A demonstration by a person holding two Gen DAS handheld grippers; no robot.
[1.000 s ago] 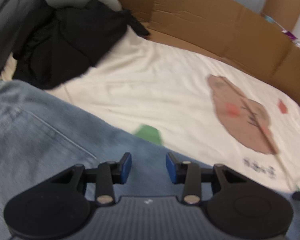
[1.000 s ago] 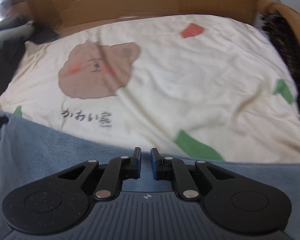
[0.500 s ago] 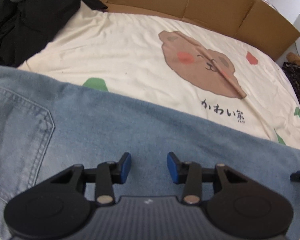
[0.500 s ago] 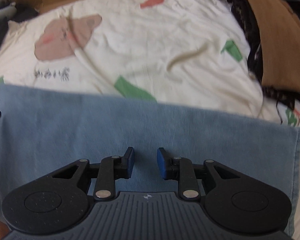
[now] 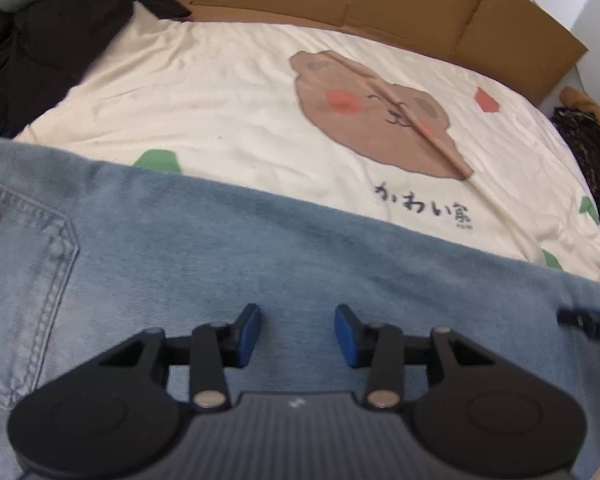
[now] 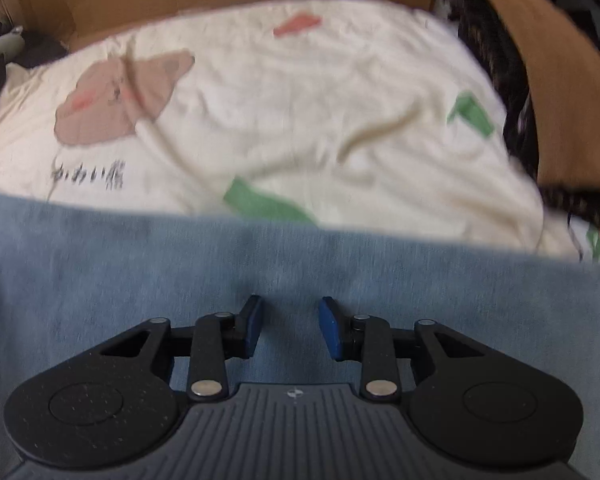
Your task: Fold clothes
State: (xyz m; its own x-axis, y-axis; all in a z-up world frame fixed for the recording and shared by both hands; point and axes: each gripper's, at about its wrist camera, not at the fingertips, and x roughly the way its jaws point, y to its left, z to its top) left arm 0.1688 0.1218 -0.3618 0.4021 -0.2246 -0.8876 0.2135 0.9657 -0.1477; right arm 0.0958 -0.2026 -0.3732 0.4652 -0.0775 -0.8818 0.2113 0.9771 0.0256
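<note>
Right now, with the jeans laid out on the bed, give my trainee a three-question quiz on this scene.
1. True or false: the left hand-held gripper has its pads clamped on the jeans.
2. Which animal is printed on the cream bedsheet? A) cat B) bear C) rabbit
3. Fill in: the jeans' back pocket shows only in the ____ wrist view.

Key
1. False. Its jaws stand apart over flat denim; the right hand-held gripper has just been opening and also pinches nothing.
2. B, the brown bear print.
3. Left.
</note>
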